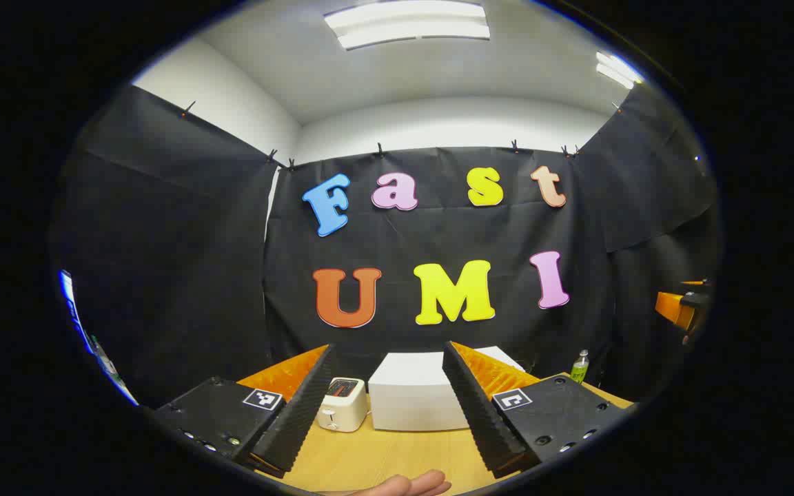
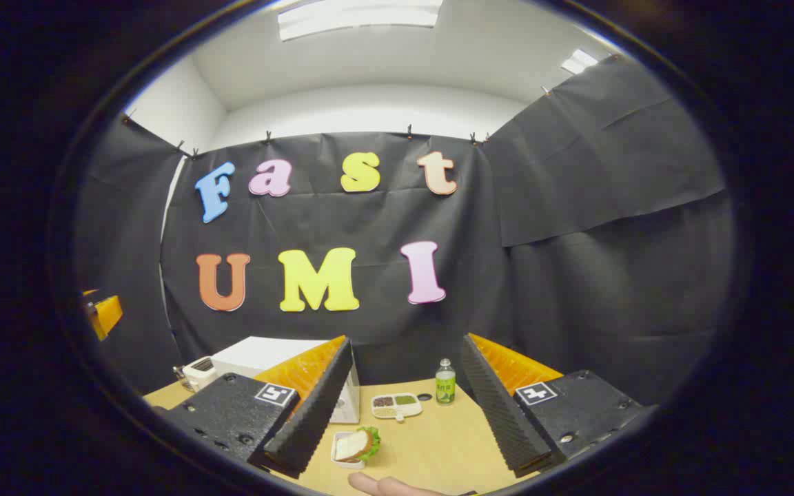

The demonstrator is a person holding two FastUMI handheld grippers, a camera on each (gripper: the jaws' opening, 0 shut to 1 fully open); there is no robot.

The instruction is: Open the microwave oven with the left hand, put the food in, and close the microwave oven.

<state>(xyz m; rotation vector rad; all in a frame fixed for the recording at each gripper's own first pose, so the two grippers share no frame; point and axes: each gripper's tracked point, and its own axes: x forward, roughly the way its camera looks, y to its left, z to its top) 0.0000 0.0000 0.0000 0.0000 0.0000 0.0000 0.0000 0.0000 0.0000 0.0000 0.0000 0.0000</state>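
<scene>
In the left gripper view, the left gripper (image 1: 387,413) sits at the bottom of the frame with its two fingers spread wide and nothing between them. Through the gap, low at the centre, stands the white microwave oven (image 1: 414,396) on the wooden table (image 1: 383,458), its door closed as far as can be told, with a small white toaster (image 1: 342,406) just beside it to the left. A green-labelled bottle (image 1: 579,366) stands further right near the black cloth wall. Fingertips of a hand (image 1: 404,486) show at the very bottom edge. In the right gripper view, the right gripper (image 2: 404,420) is likewise wide open and holds nothing. Between its fingers, low in the frame, the food lies on the table (image 2: 438,448): a sandwich (image 2: 357,444) with lettuce on a small white dish, and behind it a divided tray (image 2: 397,405) holding small portions. The bottle (image 2: 445,382) stands just right of the tray. The microwave oven (image 2: 266,355) shows at lower left, partly hidden by the left finger, with the toaster (image 2: 198,370) beside it. A hand (image 2: 387,486) edges in at the bottom.
</scene>
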